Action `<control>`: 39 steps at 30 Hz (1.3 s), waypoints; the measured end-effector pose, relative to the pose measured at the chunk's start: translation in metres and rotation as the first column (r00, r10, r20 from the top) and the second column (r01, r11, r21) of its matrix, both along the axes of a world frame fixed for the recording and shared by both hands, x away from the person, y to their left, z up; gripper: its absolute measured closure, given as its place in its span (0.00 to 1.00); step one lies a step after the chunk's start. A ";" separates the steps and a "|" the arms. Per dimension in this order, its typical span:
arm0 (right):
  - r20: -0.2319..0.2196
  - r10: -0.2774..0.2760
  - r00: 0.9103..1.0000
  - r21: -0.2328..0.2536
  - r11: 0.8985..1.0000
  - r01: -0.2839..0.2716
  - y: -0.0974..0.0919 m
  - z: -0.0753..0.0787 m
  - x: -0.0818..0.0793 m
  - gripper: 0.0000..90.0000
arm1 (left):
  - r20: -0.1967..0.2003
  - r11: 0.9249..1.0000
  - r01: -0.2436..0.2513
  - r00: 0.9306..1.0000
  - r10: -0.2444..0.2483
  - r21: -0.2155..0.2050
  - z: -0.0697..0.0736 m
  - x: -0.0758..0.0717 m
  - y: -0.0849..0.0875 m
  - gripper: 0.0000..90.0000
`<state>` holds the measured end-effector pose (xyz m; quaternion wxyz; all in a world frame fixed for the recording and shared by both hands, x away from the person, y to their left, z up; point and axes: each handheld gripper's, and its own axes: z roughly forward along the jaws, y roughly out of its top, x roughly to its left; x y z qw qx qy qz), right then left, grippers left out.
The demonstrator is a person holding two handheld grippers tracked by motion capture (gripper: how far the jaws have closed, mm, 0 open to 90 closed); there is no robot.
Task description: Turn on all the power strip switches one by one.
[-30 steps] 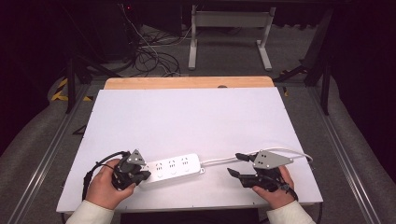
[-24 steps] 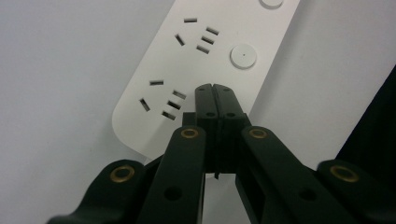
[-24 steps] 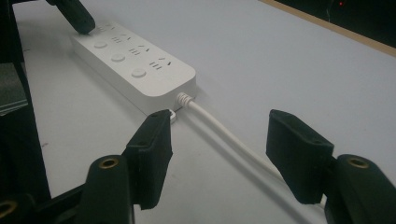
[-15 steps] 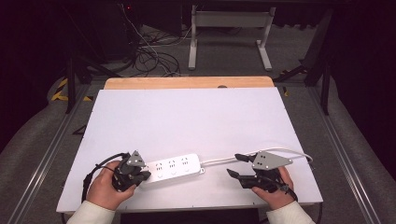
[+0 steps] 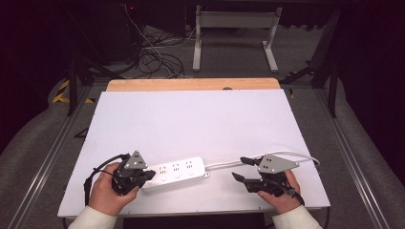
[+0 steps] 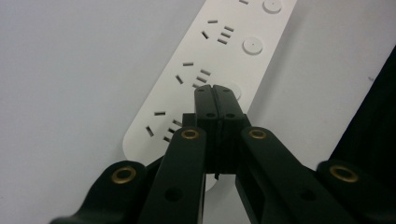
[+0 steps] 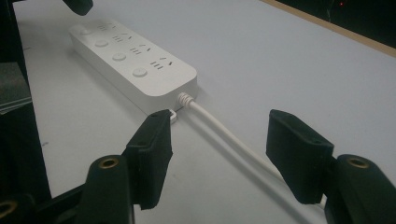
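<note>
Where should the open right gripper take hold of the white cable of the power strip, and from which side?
Judged from the pose: grip the white cable just behind its ribbed collar at the power strip. It lies flat and straight on the table, running between the open jaws of the right gripper. Come from above, one jaw on each side.

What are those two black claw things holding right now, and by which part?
Nothing. The left gripper is shut, its fingers tip-down over the power strip. The right gripper stands open astride the cord.
</note>
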<state>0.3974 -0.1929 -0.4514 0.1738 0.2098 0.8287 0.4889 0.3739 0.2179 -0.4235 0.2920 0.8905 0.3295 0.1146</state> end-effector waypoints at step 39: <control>-0.003 0.002 1.000 0.004 1.000 -0.002 -0.001 0.000 0.000 0.45 | -0.033 0.998 0.056 0.998 -0.056 -0.004 -0.011 0.014 -0.028 1.00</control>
